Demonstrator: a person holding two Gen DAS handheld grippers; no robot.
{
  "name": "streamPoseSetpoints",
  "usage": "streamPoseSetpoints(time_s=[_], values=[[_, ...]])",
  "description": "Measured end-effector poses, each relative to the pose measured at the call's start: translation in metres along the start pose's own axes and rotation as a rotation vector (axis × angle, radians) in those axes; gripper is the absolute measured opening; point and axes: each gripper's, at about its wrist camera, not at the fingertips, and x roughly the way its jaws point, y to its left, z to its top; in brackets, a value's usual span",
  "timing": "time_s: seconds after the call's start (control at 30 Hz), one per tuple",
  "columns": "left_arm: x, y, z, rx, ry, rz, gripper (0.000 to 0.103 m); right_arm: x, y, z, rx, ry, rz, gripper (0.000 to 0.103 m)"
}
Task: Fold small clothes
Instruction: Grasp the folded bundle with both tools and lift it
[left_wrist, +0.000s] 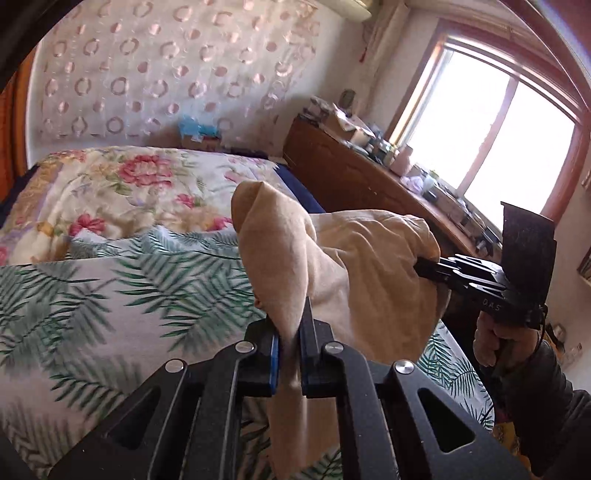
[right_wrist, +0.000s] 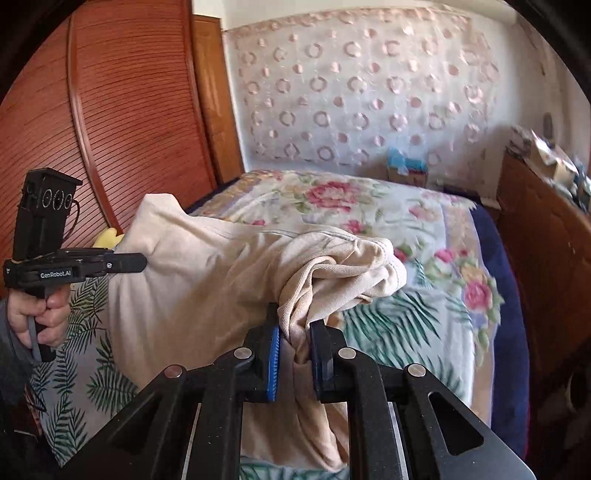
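I have the beige garment (left_wrist: 343, 254) lifted above the bed (left_wrist: 110, 295), strung between both grippers. My left gripper (left_wrist: 290, 332) has its jaws clamped on a bunched fold of the cloth, which hangs down between the blue pads. My right gripper (right_wrist: 295, 332) is likewise closed on a gathered wad of the same fabric — the rest drapes across toward the left gripper (right_wrist: 125, 263). A floral quilt (right_wrist: 351, 206) lies farther up the bed. An open cardboard box (right_wrist: 406, 173) with something blue inside sits by the far wall; I cannot tell what it is.
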Motion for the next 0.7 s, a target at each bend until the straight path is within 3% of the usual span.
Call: streamPoseSetpoints(time_s=[0.3, 0.43, 0.6, 0.7], values=[[-0.091, 0.083, -0.018, -0.101, -0.167, 0.217, 0.009, 0.078, 0.079, 0.074, -0.199, -0.021, 0.122, 0.014], [-0.121, 0.125, -0.031, -0.189, -0.216, 0.308, 0.009, 0.137, 0.127, 0.11, -0.329, -0.012, 0.175, 0.014], [-0.141, 0.158, -0.065, -0.265, -0.249, 0.466, 0.009, 0.2, 0.184, 0.143, -0.455, -0.021, 0.216, 0.014], [-0.141, 0.181, -0.088, -0.364, -0.242, 0.476, 0.009, 0.241, 0.215, 0.155, -0.51, -0.009, 0.239, 0.014]])
